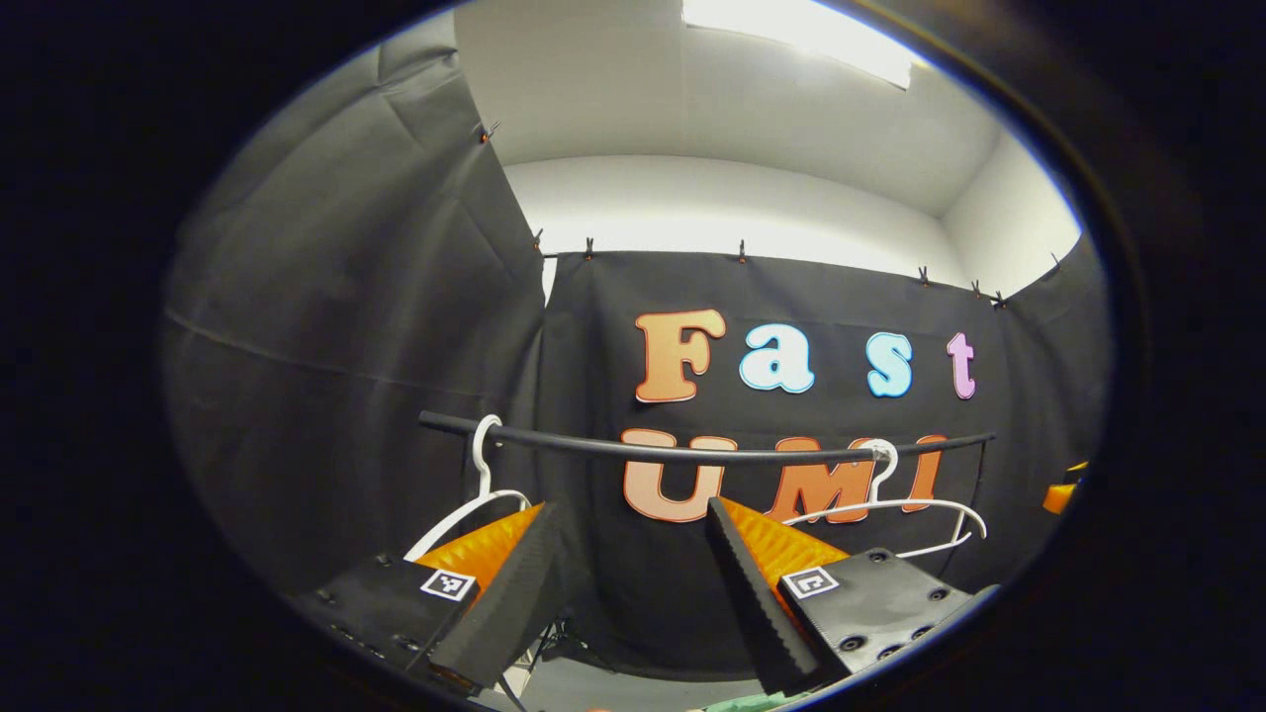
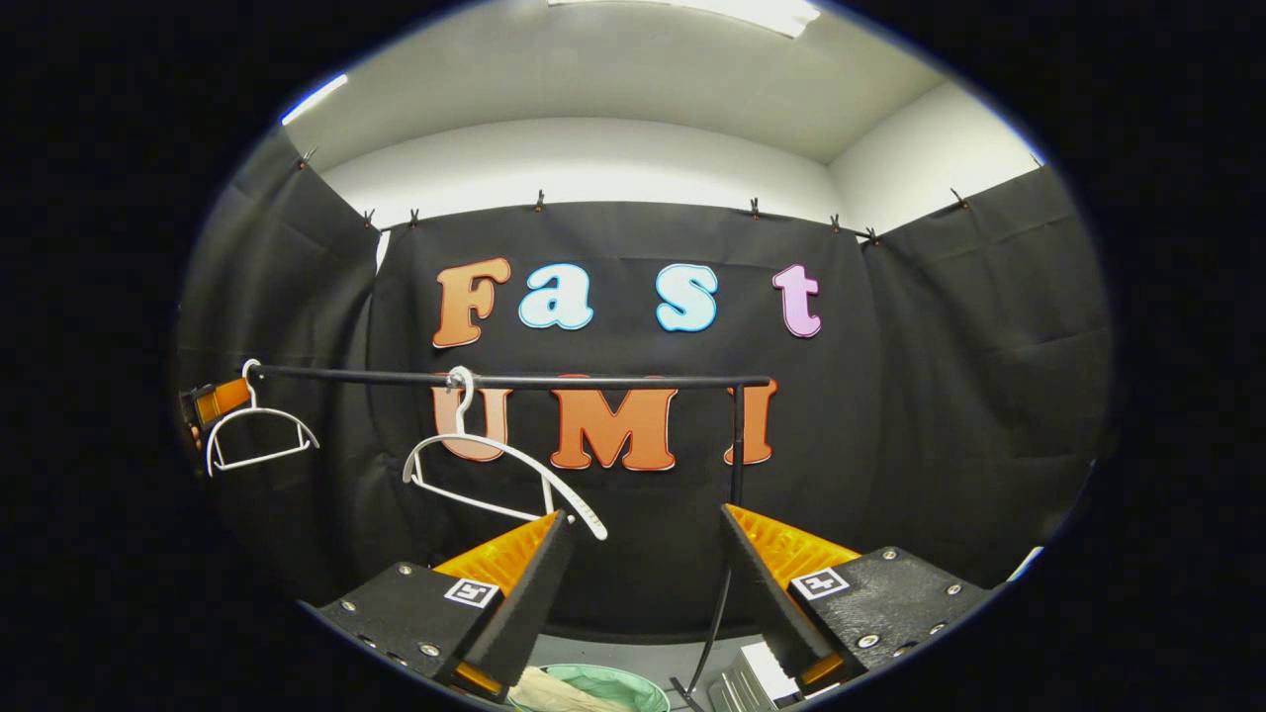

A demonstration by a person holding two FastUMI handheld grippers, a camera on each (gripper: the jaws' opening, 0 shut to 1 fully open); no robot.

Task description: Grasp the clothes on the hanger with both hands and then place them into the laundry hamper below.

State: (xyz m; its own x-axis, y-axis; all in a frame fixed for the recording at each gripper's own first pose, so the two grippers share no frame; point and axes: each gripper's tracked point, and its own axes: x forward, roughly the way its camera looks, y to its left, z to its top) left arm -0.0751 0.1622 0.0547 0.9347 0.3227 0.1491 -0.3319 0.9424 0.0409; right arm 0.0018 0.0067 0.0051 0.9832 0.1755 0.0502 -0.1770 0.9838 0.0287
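Two bare white hangers (image 2: 259, 435) (image 2: 495, 467) hang on a black rail (image 2: 593, 380). The left gripper view has the same rail (image 1: 692, 453) with one hanger (image 1: 482, 480) at its left end and another (image 1: 895, 506) toward the right. Below, a green laundry hamper (image 2: 618, 680) holds a pale beige garment (image 2: 554, 695). A sliver of the hamper's green rim (image 1: 757, 703) lies under my left gripper (image 1: 629, 506). That gripper is open and holds nothing. My right gripper (image 2: 645, 514) is open too, in front of the rail, also holding nothing.
The rail stands on a black upright post (image 2: 737, 445) at its right end. A light grey box-like object (image 2: 747, 677) sits on the floor beside the hamper. An orange part of the other gripper (image 2: 220, 399) shows near the rail's left end. Black cloth walls close in all sides.
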